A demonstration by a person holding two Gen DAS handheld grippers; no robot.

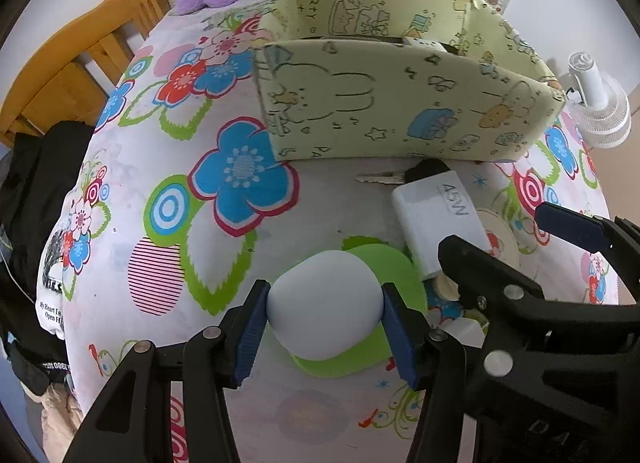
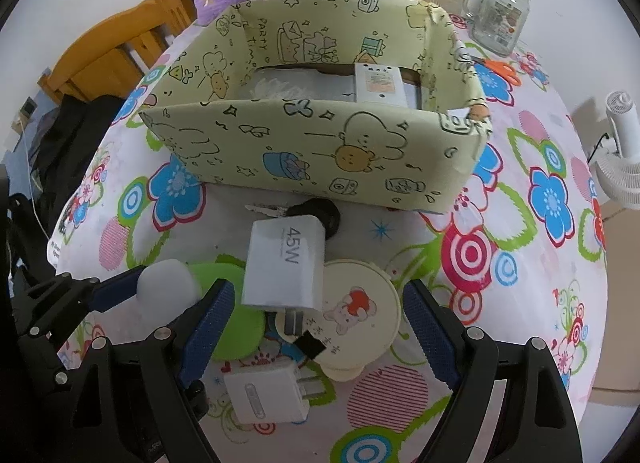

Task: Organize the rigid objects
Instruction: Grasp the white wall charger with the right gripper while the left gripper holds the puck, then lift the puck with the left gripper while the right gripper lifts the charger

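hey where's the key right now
The key lies on the flowered tablecloth just in front of the cartoon-print box, its black head tucked behind the 45W charger; in the right wrist view it sits centre-left.

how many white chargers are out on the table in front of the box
2: the 45W charger by the key, and a smaller plug charger nearer the right gripper. Others may sit hidden in the box.

Pale yellow box (image 2: 320, 151) carries cartoon doodles; the table (image 1: 168, 191) cloth shows blue, red and green flowers. Before the box: white charger (image 2: 284, 263), green disc (image 1: 384, 263), whitish egg (image 1: 324, 303).
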